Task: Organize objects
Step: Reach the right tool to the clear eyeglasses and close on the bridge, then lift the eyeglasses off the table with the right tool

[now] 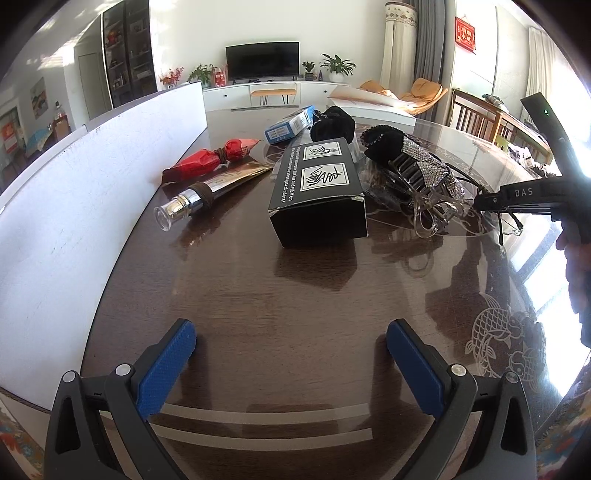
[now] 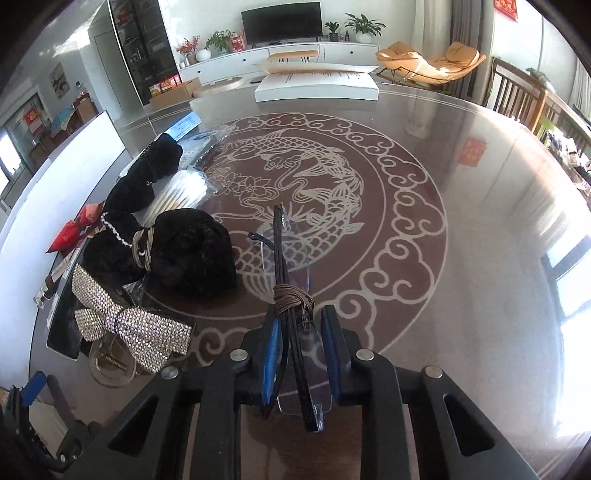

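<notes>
"DAS" stands in pale letters on the right gripper (image 1: 480, 201); the black box (image 1: 317, 192) carries print too small to read.

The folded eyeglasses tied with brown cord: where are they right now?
In the right wrist view the eyeglasses sit clamped between the right gripper fingers at bottom centre, over the fish-pattern table, right of the rhinestone bow clip.

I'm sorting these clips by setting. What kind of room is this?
Most likely a home living and dining room: a television on a long white cabinet, potted plants, an orange lounge chair, and a round glass-topped table with a fish motif.
</notes>
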### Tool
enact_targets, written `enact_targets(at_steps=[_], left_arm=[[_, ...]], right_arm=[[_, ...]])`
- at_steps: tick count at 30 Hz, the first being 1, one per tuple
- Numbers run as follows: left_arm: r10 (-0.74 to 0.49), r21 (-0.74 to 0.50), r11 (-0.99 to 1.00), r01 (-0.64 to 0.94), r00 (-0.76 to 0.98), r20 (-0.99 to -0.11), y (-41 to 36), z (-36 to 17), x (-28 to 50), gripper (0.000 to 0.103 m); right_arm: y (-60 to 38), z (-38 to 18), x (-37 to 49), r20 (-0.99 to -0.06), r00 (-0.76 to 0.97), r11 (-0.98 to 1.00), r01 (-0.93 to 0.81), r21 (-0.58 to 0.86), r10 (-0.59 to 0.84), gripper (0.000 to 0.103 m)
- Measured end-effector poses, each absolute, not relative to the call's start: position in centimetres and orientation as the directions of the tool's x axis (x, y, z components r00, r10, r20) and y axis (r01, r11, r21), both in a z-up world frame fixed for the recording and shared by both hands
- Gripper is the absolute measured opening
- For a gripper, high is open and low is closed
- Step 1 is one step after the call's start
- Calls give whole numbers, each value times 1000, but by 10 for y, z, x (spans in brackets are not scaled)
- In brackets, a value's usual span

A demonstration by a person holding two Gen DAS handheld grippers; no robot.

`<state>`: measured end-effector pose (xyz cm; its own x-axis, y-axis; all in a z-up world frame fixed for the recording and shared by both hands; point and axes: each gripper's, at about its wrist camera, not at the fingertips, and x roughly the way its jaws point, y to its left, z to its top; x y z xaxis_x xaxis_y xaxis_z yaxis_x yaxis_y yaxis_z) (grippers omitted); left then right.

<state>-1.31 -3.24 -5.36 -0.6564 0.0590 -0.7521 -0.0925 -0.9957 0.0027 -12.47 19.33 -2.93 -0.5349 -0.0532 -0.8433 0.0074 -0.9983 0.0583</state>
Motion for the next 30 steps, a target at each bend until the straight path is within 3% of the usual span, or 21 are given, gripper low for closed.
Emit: enact_targets(at_steps=[7, 9, 10, 11, 16, 23, 30], left_arm=[[59, 3, -996, -93, -657, -752, -32, -54, -14, 103], [59, 3, -996, -93, -657, -752, -33, -54, -14, 103], [58, 3, -996, -92, -658, -751, -32, -54, -14, 103], [57, 4, -996, -91, -659, -750, -32, -54, -13, 103], [57, 3, -996, -90, -660, -749, -32, -54, -14, 103], [57, 3, -996, -90, -660, -749, -32, -54, -14, 103], [56, 3, -996, -89, -661, -749, -32, -55, -14, 103]], right_arm=[[209, -30, -72, -798, -602, -999, 41, -4, -21, 24], [213, -31, -68, -788, -615, -999, 44, 2, -29, 37], [214, -32, -67, -787, -616, -999, 41, 1, -26, 58], [215, -34, -68, -789, -613, -999, 36, -2, -20, 71], [208, -37, -69, -788, -615, -998, 63, -20, -23, 76], [208, -41, -73, -799, -601, -998, 62, -20, -21, 92], [207, -42, -74, -804, -594, -998, 67, -21, -23, 97]])
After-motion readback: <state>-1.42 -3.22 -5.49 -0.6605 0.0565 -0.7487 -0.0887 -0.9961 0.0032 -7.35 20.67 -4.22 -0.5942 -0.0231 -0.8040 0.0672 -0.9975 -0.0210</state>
